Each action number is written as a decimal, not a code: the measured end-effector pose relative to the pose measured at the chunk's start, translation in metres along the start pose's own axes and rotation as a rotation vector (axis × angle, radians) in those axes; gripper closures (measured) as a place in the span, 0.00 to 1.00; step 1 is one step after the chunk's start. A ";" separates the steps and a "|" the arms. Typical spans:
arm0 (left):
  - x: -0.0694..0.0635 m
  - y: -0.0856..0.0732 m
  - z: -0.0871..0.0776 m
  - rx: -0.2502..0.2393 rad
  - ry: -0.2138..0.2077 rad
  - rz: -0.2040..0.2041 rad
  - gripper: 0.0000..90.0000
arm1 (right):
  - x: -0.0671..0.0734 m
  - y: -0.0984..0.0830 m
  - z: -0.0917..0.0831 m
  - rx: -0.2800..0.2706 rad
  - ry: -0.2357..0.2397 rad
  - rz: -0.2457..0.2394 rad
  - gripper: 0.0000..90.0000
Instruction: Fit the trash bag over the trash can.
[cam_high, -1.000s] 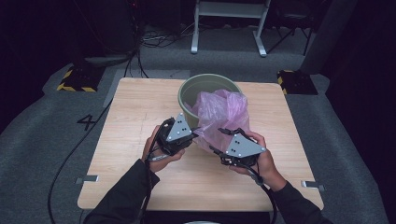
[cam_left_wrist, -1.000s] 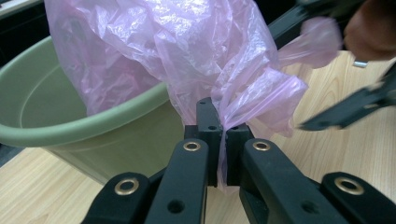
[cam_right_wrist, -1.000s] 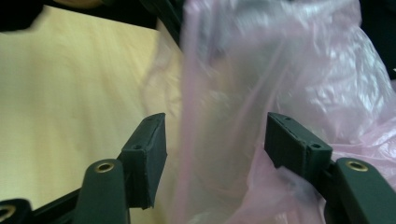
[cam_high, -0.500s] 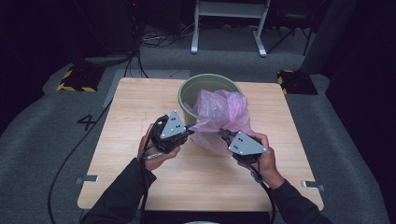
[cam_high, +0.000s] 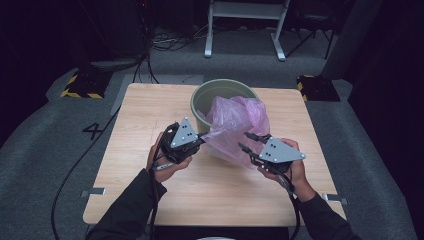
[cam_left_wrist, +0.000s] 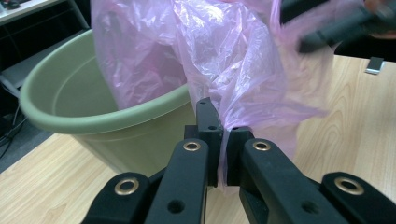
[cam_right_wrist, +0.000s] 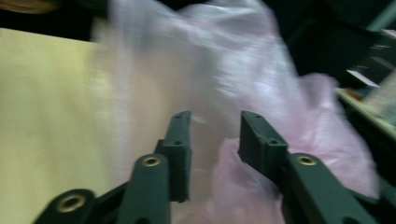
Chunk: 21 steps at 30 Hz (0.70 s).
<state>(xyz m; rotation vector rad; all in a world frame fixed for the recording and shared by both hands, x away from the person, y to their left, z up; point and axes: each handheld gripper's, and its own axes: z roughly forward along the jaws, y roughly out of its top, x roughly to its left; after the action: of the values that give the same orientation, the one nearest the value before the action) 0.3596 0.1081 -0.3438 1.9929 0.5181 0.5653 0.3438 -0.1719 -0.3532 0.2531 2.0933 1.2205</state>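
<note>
1. High view: pink plastic bag sits half in the green bin at the far middle of the wooden table, spilling over the near rim toward the person.
2. Left gripper is just near-left of the bin; in the left gripper view its jaws are clamped on a pinch of the bag's edge, film pulled taut.
3. Right gripper is near-right of the bag. Right gripper view is blurred, but the jaws stand apart with film between and behind them, pads not pressing. They've just been opening, so no grip there.
4. Step in hand, as I read it: spreading the bag's mouth to line the bin, one side held, other side being re-taken.
5. Next move likely needs the right gripper to find the loose edge opposite the left pinch, close on one layer only, then draw it apart and over the rim.
6. Risk: thin film may tear or slip.
</note>
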 end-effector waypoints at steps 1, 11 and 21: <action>-0.001 0.000 0.000 0.001 -0.001 0.004 0.99 | 0.003 0.000 0.001 0.006 0.017 -0.006 0.65; -0.007 0.001 0.002 -0.008 -0.027 0.006 0.99 | 0.027 -0.007 0.022 0.059 0.089 -0.035 0.54; 0.000 -0.001 -0.008 -0.024 -0.006 -0.005 0.99 | 0.018 -0.017 0.031 0.116 -0.054 -0.053 0.93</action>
<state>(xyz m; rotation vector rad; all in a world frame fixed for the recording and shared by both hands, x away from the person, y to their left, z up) 0.3547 0.1140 -0.3412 1.9696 0.5102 0.5594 0.3533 -0.1511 -0.3851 0.2782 2.1138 1.0513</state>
